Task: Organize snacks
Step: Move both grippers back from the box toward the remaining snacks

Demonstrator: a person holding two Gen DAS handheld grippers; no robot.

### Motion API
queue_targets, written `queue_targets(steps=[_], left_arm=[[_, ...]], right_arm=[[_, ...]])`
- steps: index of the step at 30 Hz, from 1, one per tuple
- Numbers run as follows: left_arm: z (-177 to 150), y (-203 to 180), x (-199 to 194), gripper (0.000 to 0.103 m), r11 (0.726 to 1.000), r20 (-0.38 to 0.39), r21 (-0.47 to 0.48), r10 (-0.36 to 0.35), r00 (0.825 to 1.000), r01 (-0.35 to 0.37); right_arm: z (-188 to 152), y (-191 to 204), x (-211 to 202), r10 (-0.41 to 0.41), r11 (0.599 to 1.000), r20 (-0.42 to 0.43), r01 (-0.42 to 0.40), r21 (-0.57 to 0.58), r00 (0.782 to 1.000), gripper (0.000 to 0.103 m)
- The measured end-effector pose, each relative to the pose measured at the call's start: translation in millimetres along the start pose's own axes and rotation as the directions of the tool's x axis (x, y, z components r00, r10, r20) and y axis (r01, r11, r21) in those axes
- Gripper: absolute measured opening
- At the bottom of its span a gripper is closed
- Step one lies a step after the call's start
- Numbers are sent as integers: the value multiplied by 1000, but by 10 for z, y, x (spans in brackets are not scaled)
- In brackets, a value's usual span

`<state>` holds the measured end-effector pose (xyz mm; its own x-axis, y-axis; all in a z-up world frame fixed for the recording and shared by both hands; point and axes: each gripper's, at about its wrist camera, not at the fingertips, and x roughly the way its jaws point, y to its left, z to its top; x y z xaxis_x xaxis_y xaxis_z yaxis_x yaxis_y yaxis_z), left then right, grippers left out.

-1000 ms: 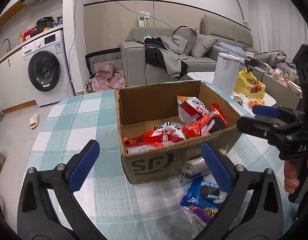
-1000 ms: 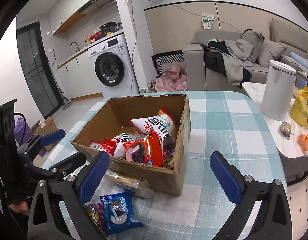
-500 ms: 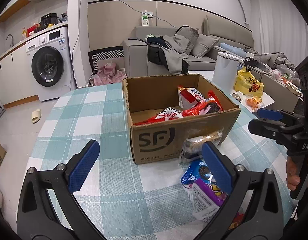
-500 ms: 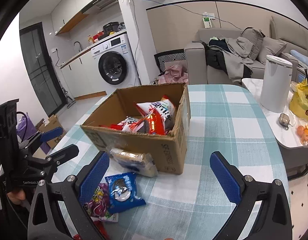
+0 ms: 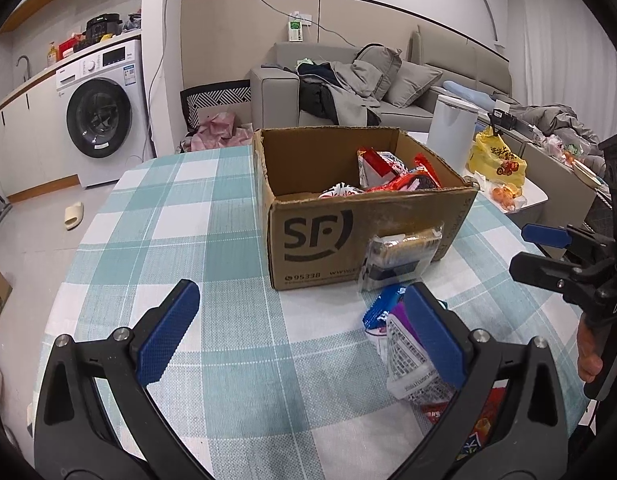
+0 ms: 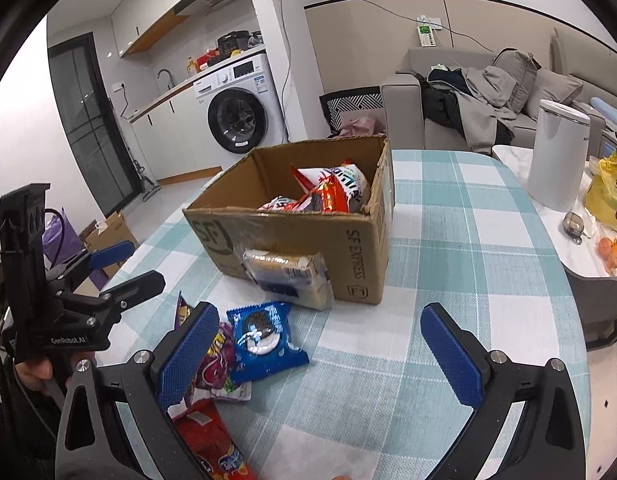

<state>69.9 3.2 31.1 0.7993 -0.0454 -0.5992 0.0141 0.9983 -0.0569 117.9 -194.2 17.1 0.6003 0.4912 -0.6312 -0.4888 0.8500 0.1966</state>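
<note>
A cardboard SF box (image 5: pixel 308 232) (image 6: pixel 364 248) sits on the checked table and holds several red and white snack packs (image 5: pixel 388 178) (image 6: pixel 328 194). A clear pack of biscuits (image 5: pixel 400 254) (image 6: pixel 288 272) leans against its front. A blue cookie pack (image 6: pixel 262 338) (image 5: pixel 382 306), a purple candy pack (image 6: pixel 216 364) (image 5: pixel 408 354) and a red pack (image 6: pixel 208 440) lie on the table in front. My left gripper (image 5: pixel 300 336) (image 6: pixel 120 264) is open and empty. My right gripper (image 6: pixel 316 356) (image 5: pixel 548 252) is open and empty above the loose packs.
A white bin (image 6: pixel 556 156) and a yellow bag (image 6: pixel 608 196) stand on a side table to the right. A washing machine (image 5: pixel 104 120) and a sofa (image 5: pixel 368 88) are behind the table. The table edge (image 6: pixel 580 340) curves round at the right.
Both grippers have pulled back and lowered from the box. More of the loose packs in front of the box now show. Both stay open.
</note>
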Motion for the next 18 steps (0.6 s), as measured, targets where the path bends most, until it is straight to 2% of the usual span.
queue_targets(steps=[18], left_arm=[[-272,-91,-191,102,1000,-35,26,-2,999,3]], right_arm=[[-378,257,-194,40,997,-68,-44,-56,997,103]])
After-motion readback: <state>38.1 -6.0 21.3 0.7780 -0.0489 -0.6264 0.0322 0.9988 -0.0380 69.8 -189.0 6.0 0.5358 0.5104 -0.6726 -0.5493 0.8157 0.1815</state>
